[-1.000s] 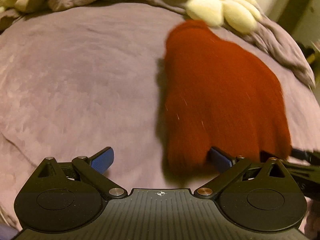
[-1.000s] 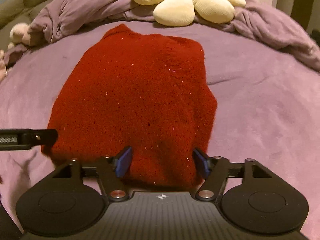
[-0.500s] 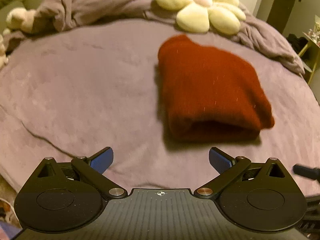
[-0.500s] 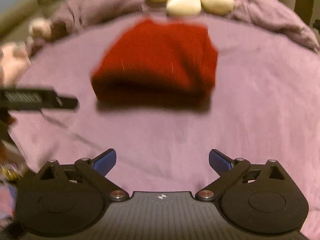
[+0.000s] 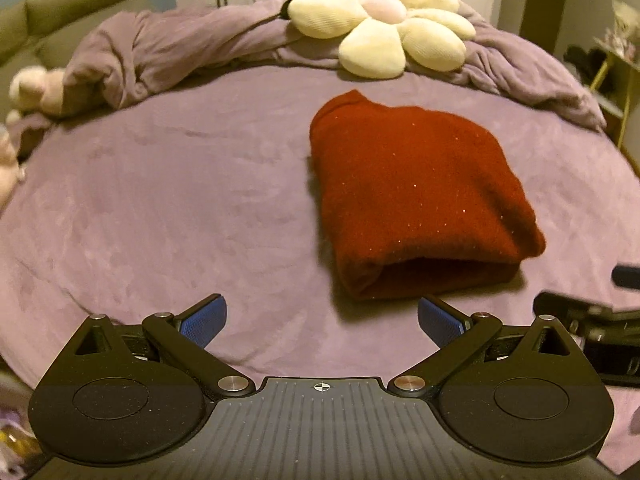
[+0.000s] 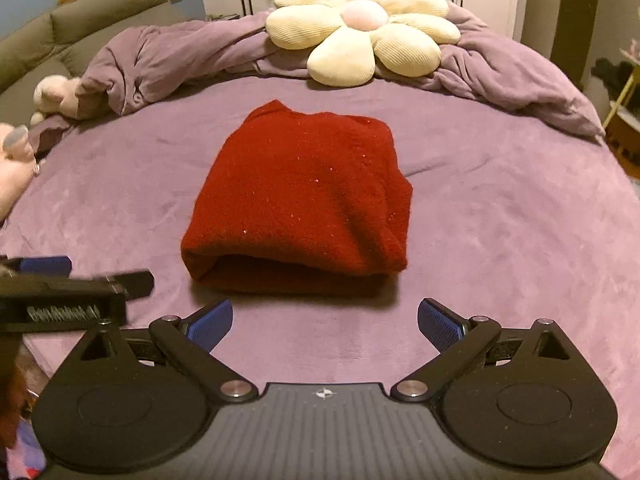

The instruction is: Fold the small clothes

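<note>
A dark red knitted garment (image 5: 416, 196) lies folded into a compact bundle on the purple bed cover (image 5: 160, 208), its folded edge facing me. It also shows in the right wrist view (image 6: 304, 196). My left gripper (image 5: 322, 320) is open and empty, held back from the bundle's near left corner. My right gripper (image 6: 325, 322) is open and empty, just short of the bundle's front edge. The right gripper shows at the right edge of the left wrist view (image 5: 592, 312); the left gripper shows at the left edge of the right wrist view (image 6: 68, 292).
A cream flower-shaped pillow (image 5: 380, 20) lies on a bunched purple duvet (image 5: 168, 48) at the head of the bed. Plush toys (image 6: 52, 96) sit at the far left. A yellow-legged side table (image 5: 616, 72) stands off the bed to the right.
Both grippers have let go of the red garment and pulled back towards me. The right gripper's jaws have opened wider. The garment now lies folded on the bed.
</note>
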Demonstrator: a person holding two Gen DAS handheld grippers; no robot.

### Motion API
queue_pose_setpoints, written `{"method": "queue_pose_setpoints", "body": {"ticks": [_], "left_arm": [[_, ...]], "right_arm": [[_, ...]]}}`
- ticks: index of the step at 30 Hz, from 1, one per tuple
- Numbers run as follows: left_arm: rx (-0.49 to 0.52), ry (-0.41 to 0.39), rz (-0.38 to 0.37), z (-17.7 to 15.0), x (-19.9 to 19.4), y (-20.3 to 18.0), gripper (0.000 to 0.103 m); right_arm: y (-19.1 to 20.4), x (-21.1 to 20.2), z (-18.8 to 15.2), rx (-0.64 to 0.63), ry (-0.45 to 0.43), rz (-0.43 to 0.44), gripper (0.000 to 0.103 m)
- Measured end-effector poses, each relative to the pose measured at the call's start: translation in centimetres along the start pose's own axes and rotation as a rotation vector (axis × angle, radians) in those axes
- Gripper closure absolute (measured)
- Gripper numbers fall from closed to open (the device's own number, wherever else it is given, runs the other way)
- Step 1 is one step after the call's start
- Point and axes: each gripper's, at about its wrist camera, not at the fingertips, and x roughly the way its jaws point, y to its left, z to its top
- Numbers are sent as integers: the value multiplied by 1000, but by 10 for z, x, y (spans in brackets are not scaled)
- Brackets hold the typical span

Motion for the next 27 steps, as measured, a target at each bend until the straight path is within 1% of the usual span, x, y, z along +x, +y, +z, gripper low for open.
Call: {"method": "queue_pose_setpoints", "body": {"ticks": [2, 6, 10, 16, 27], "left_arm": [[18, -1, 7, -1, 1, -3, 0], [9, 16, -8, -2, 6, -4, 0], [19, 58, 2, 0, 12, -6, 0], [23, 51, -1, 1, 12, -8, 0], [24, 62, -14, 3, 13, -9, 0]], "right_arm": [[-1, 1, 2, -3, -4, -23, 4], [-3, 2, 4, 0, 1, -43, 4], [-5, 5, 5, 7, 12, -58, 4], [-6, 3, 4, 8, 0, -72, 4], [-7, 4, 2, 23, 21, -61, 4]]}}
